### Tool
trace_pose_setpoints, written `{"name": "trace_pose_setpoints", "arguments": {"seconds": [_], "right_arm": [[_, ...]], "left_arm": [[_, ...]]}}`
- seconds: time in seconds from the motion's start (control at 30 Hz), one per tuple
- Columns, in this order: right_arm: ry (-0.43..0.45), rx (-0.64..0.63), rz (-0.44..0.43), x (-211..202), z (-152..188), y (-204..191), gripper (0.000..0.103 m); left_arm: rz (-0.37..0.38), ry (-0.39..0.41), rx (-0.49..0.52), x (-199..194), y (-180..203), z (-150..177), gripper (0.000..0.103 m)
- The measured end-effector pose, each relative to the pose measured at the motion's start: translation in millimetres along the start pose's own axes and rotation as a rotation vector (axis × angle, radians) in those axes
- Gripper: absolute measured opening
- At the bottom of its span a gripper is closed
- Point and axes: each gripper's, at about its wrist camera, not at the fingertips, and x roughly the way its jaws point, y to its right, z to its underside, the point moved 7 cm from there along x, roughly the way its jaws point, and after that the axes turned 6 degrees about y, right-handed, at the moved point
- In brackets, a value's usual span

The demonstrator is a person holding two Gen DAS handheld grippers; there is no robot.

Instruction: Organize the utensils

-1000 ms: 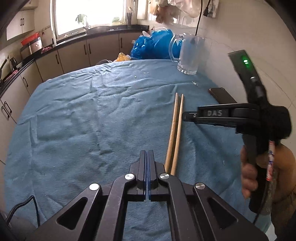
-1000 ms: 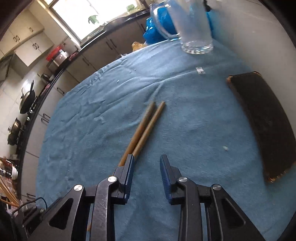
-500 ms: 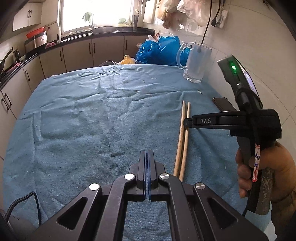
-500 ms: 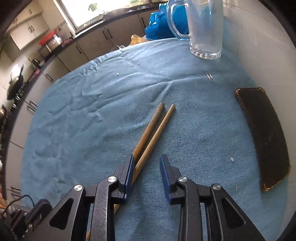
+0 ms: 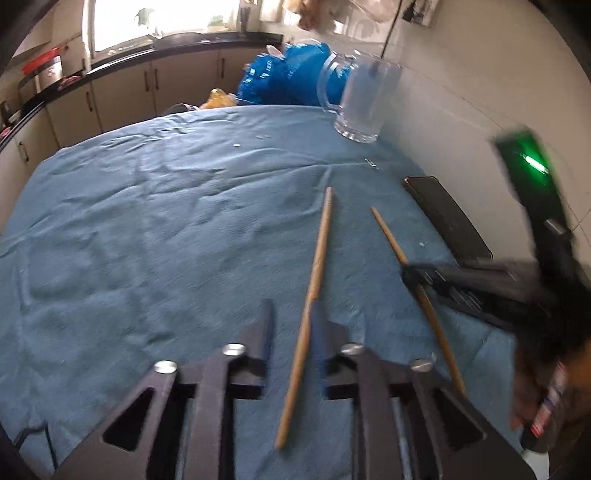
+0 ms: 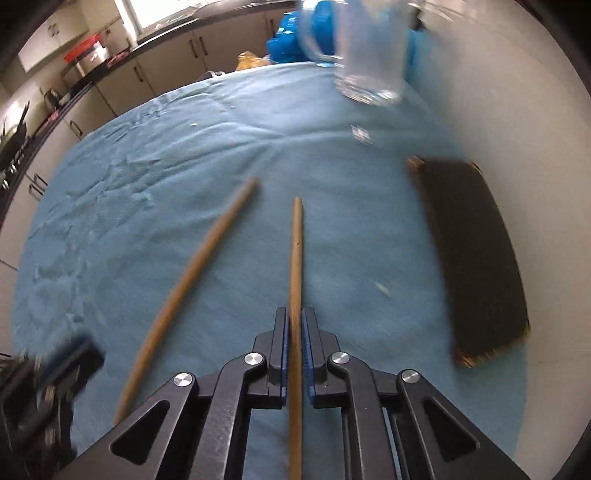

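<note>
Home kitchen: beige cabinets [image 5: 122,92] w/ dark countertop [image 5: 192,40] under a bright window [image 5: 162,14]; red-lidded cooker [image 5: 46,70], table w/ blue cloth [image 5: 147,221].

Two plain wooden chopsticks, slim, round and light brown. One chopstick [image 6: 296,258] runs straight out ahead between the right gripper's [image 6: 294,325] fingertips, clamped at its middle with its tip forward. The other chopstick [image 5: 314,280] lies between the left gripper's [image 5: 293,317] spread fingers, close to the right-hand finger, angled slightly right toward its far end.
</note>
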Motion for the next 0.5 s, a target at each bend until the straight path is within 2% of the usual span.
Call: {"name": "trace_pose_setpoints", "arguments": {"seconds": [0.17, 0.27, 0.3, 0.37, 0.5], "right_arm": [[-0.002, 0.025, -0.064, -15.4, 22.4, 19.9, 0.008], [0.004, 0.028, -0.088, -18.5, 27.3, 20.8, 0.008], [0.009, 0.023, -0.086, -18.5, 27.7, 20.3, 0.008], [0.017, 0.017, -0.082, -17.3, 26.7, 18.4, 0.008], [0.020, 0.014, -0.086, -19.5, 29.8, 18.3, 0.008]], "left_arm": [[-0.055, -0.059, 0.095, 32.2, 19.8, -4.9, 0.030], [-0.067, -0.097, 0.114, 41.8, 25.5, -3.0, 0.029], [-0.082, -0.096, 0.116, 41.9, 25.3, -4.2, 0.014], [-0.092, -0.109, 0.084, 41.6, 20.5, -5.0, 0.007], [-0.049, -0.148, -0.027, 26.0, 7.2, 9.4, 0.006]]}}
